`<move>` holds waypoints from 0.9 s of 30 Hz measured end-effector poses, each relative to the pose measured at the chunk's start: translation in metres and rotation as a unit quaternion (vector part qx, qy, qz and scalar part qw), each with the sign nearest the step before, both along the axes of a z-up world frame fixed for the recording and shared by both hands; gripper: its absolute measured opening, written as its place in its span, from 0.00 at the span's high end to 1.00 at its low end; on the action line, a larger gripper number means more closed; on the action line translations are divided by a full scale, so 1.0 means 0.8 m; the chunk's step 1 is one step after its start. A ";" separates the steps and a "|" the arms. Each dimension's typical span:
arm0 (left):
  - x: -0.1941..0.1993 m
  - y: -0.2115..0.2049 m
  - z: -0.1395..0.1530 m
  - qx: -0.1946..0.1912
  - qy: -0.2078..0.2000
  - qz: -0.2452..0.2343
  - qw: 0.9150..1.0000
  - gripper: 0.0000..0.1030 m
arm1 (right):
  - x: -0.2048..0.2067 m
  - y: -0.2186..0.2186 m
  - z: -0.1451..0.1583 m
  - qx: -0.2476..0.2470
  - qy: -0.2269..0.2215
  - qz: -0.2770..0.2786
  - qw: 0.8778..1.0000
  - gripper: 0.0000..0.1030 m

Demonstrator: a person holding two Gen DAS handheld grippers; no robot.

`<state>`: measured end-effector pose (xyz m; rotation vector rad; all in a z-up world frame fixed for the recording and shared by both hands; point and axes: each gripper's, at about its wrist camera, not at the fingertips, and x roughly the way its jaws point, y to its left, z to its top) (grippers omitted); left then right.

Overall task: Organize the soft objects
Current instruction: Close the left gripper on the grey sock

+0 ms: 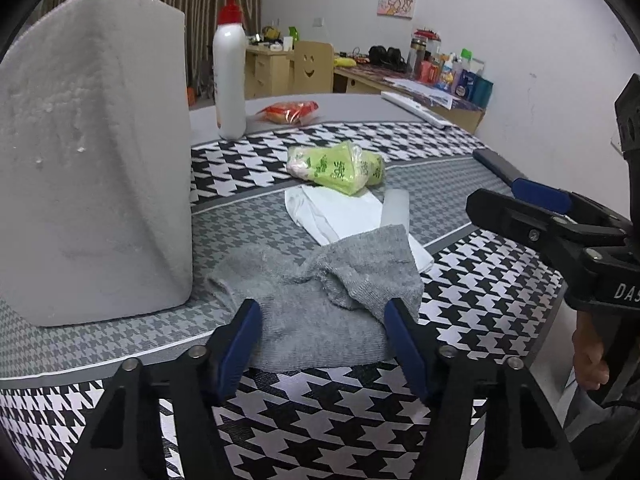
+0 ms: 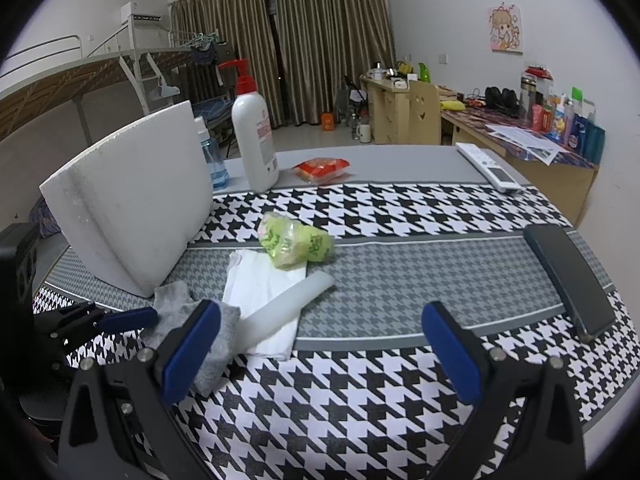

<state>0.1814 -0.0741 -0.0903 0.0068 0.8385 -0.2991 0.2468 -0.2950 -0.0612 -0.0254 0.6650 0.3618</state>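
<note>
The left claw (image 1: 322, 336) stands apart, straddling the grey cloth (image 1: 320, 300) at the worktop's (image 2: 380, 400) near edge, pads not pressing. The right claw (image 2: 320, 344) gapes, empty. Only its view shows the blue spray bottle (image 2: 214, 160) behind the foam block (image 2: 132, 208).

A crumpled grey knitted cloth (image 1: 320, 300) is lying rumpled at the near edge of the desk. Just beyond it, a folded white fabric piece (image 1: 340, 216) is lying flat, partly tucked under it. Farther back, a lime-green plastic-wrapped soft bundle (image 1: 340, 168) is resting on the white fabric's far edge.
</note>
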 end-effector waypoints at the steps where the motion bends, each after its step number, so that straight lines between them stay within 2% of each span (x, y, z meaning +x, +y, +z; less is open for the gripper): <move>1: 0.002 -0.001 -0.001 0.001 0.003 -0.001 1.000 0.41 | 0.000 0.000 0.000 0.000 0.001 0.001 1.000 0.01; 6: 0.004 0.000 -0.004 0.003 0.013 0.000 1.000 0.51 | 0.000 0.002 -0.001 0.001 0.001 0.006 1.000 0.01; 10: 0.005 0.002 -0.005 0.014 0.014 0.012 1.000 0.68 | 0.002 0.002 -0.002 0.002 0.004 0.006 1.000 0.01; 17: 0.005 0.005 -0.006 0.031 0.012 0.025 0.999 0.90 | 0.000 0.002 -0.002 0.007 0.003 0.009 1.000 0.01; 21: 0.002 -0.001 -0.006 0.041 0.010 0.018 0.999 0.96 | -0.005 0.000 0.000 0.010 0.000 0.008 1.000 0.01; 27: -0.006 0.003 0.000 0.020 0.006 0.005 1.000 0.96 | -0.010 -0.003 0.003 0.012 -0.003 0.005 1.000 0.01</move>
